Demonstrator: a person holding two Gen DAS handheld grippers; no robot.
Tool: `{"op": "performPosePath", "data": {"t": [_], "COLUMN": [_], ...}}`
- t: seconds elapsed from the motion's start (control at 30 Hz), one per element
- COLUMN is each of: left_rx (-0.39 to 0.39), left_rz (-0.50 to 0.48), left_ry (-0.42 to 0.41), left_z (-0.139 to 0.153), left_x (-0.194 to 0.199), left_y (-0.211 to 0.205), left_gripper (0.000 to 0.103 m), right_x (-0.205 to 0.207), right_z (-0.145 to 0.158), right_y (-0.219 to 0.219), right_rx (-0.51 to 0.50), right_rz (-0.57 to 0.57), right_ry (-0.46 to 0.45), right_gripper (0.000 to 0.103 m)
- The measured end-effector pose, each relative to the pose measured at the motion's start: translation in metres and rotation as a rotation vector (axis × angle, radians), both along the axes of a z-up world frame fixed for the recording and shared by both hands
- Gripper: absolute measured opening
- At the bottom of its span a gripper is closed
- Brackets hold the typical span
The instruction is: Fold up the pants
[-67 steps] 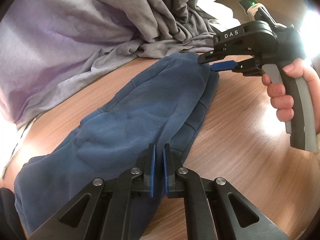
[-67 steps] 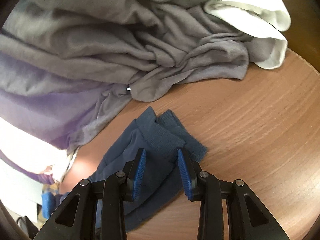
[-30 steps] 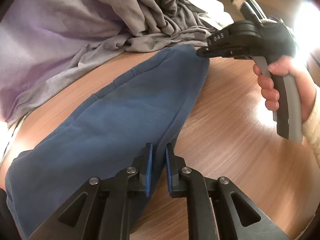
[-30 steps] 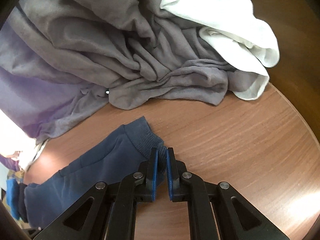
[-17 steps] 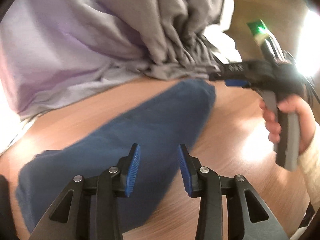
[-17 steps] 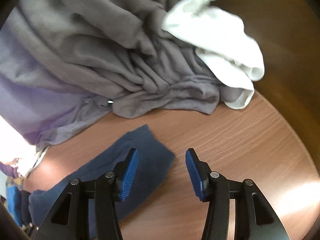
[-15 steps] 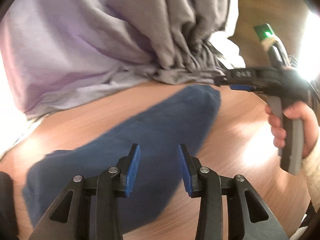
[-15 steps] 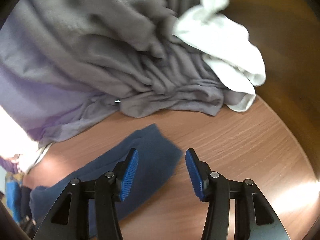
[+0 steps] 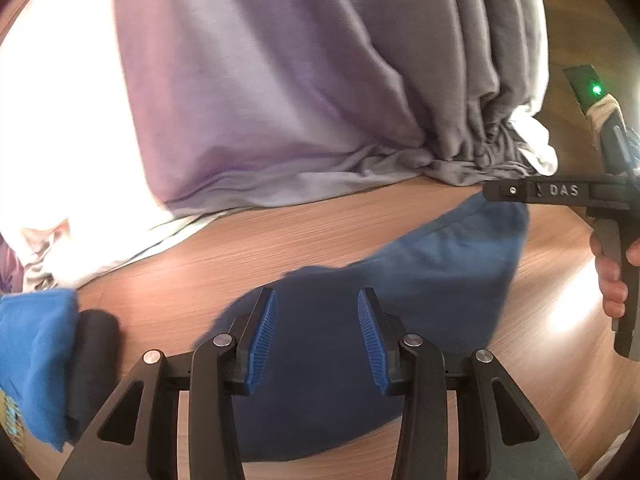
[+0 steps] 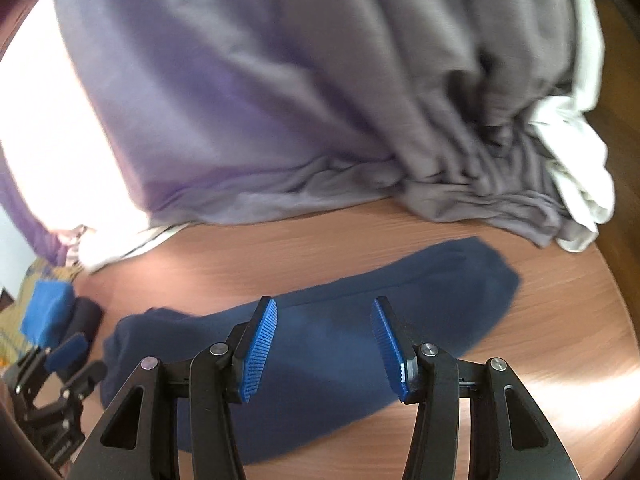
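Note:
Dark blue pants (image 9: 440,272) lie flat and folded lengthwise on the wooden table (image 9: 280,240), running from lower left to upper right. My left gripper (image 9: 315,296) hovers above their near end with its jaws opening and no cloth between the pads. In the right wrist view the pants (image 10: 440,276) stretch across the table, and my right gripper (image 10: 322,304) hangs open over their middle, holding nothing. The right gripper (image 9: 492,192) also shows side-on at the pants' far end, held by a hand (image 9: 612,280). The left gripper (image 10: 68,352) appears at the lower left.
A big pile of grey and purple cloth (image 9: 300,100) covers the back of the table, with a white garment (image 10: 580,160) at its right end. A bright blue cloth (image 9: 32,352) and a dark roll (image 9: 96,340) lie at the left. Bare wood (image 10: 560,340) shows to the right.
Both grippers were shut on the pants' edge a second ago. They have let go, opened, risen and pulled back; the pants now lie loose on the table.

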State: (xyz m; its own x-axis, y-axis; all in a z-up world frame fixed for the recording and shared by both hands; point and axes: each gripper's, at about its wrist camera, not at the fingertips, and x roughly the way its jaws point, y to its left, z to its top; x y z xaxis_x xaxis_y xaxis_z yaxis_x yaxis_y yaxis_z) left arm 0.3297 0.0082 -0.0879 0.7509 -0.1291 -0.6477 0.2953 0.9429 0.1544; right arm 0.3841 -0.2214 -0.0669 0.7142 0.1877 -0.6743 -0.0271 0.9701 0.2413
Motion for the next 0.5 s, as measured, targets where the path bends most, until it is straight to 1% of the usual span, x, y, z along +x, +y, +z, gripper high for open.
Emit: {"op": "performPosePath", "data": {"t": [0.13,0.23,0.3,0.33,0.5], "left_rx": [0.019,0.022,0.004,-0.011,-0.094], "left_rz": [0.026,0.015,0.005,0.002,0.000], "left_ry": [0.011,0.039,0.058,0.073,0.142], "left_z": [-0.006,-0.013,-0.017,-0.019,-0.036], "left_x": [0.005,0.012,0.015,0.019,0.041], "left_y": [0.036,0.059,0.074,0.082,0.107], "left_gripper": [0.043,0.043,0.043,0.045,0.045], "right_x": [0.003,0.010,0.013,0.015,0.023], "right_z": [-0.003,-0.009,-0.013,-0.014,-0.024], "right_y": [0.037,0.056,0.070,0.076,0.108], "right_rx": [-0.024,-0.035,-0.056,-0.070,-0.136], "right_rz": [0.051,0.068,0.075,0.077,0.104], "right_ry": [0.011,0.023,0.022,0.020,0.017], "right_gripper": [0.051,0.051,0.051,0.051,0.051]}}
